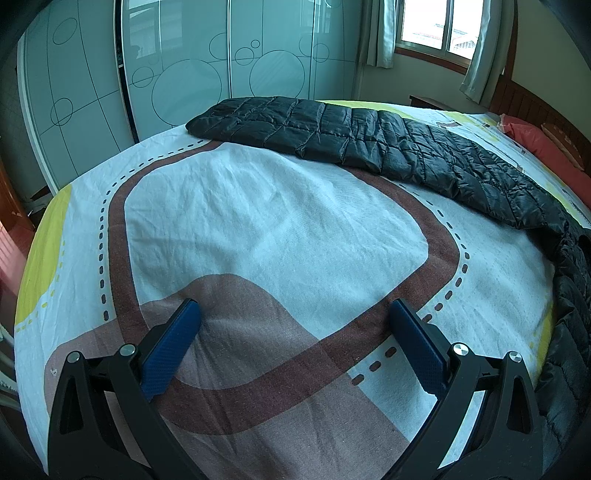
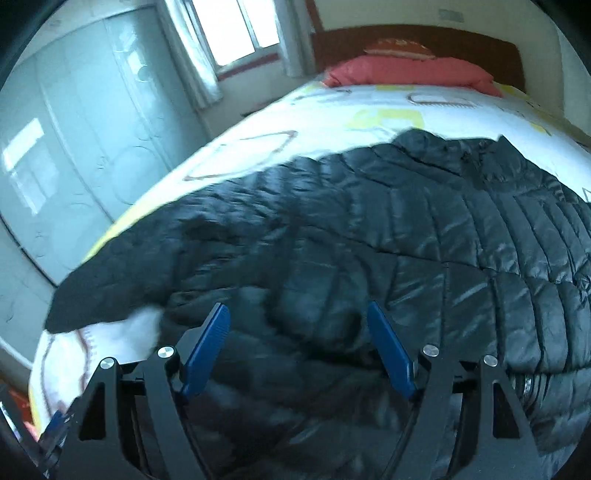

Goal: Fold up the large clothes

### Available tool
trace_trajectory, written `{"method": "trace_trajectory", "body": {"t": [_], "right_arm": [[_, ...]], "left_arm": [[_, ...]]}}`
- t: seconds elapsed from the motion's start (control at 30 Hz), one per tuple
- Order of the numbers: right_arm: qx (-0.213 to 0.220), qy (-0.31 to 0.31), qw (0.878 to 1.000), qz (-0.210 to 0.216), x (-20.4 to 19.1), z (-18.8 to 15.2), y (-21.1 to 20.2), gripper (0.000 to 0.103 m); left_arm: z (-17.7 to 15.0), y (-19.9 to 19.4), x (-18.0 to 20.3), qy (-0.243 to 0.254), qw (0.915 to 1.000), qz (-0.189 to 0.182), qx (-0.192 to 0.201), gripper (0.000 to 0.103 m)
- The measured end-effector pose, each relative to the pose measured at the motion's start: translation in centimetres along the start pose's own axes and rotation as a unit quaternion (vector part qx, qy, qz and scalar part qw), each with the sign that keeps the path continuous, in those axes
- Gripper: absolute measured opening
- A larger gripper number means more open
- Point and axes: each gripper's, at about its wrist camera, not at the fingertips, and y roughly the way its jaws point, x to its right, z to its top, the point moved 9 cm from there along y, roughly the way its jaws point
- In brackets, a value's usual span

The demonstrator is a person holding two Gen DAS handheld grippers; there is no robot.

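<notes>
A black quilted down jacket [image 1: 369, 144] lies spread across the far side of the bed in the left wrist view, one end trailing down the right edge. My left gripper [image 1: 295, 314] is open over bare bedsheet, well short of the jacket, nothing between its blue pads [image 1: 173, 343]. In the blurred right wrist view the same jacket [image 2: 406, 240] fills the middle, puffy and rumpled. My right gripper [image 2: 299, 317] hovers just over its near part with its jaws apart and no fabric pinched between the blue pads [image 2: 391, 354].
The bed carries a white sheet [image 1: 266, 206] with brown road loops and yellow patches. Red pillows [image 2: 406, 70] lie against a dark wooden headboard [image 2: 424, 37]. A glass-fronted wardrobe [image 1: 184, 66] stands beyond the bed's far edge, with a curtained window [image 1: 436, 26] beside it.
</notes>
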Motion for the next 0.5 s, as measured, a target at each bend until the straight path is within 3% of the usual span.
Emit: {"method": "trace_trajectory", "body": {"t": [0.1,0.23,0.33,0.37,0.47,0.5], "right_arm": [[0.036,0.006,0.999,-0.004,1.6,0.8,-3.6,0.073],[0.069,0.053,0.994,-0.061,9.7,1.9,-8.2,0.039],[0.098,0.117,0.978,-0.139,19.9,2.6,-12.6,0.034],[0.112,0.152,0.967,-0.169,24.5,2.6,-14.7,0.034],[0.126,0.194,0.944,-0.236,32.0,2.1,-17.7,0.032],[0.120,0.206,0.938,-0.250,34.0,1.5,-18.0,0.026]], "left_arm": [[0.0,0.0,0.0,0.000,1.0000,0.000,0.000,0.101],[-0.1,0.0,0.0,0.000,1.0000,0.001,0.001,0.101],[-0.1,0.0,0.0,0.000,1.0000,0.001,0.001,0.101],[0.0,0.0,0.0,0.001,1.0000,0.001,0.001,0.101],[0.0,0.0,0.0,0.002,1.0000,0.003,0.001,0.101],[-0.1,0.0,0.0,0.002,1.0000,0.003,0.002,0.101]]}}
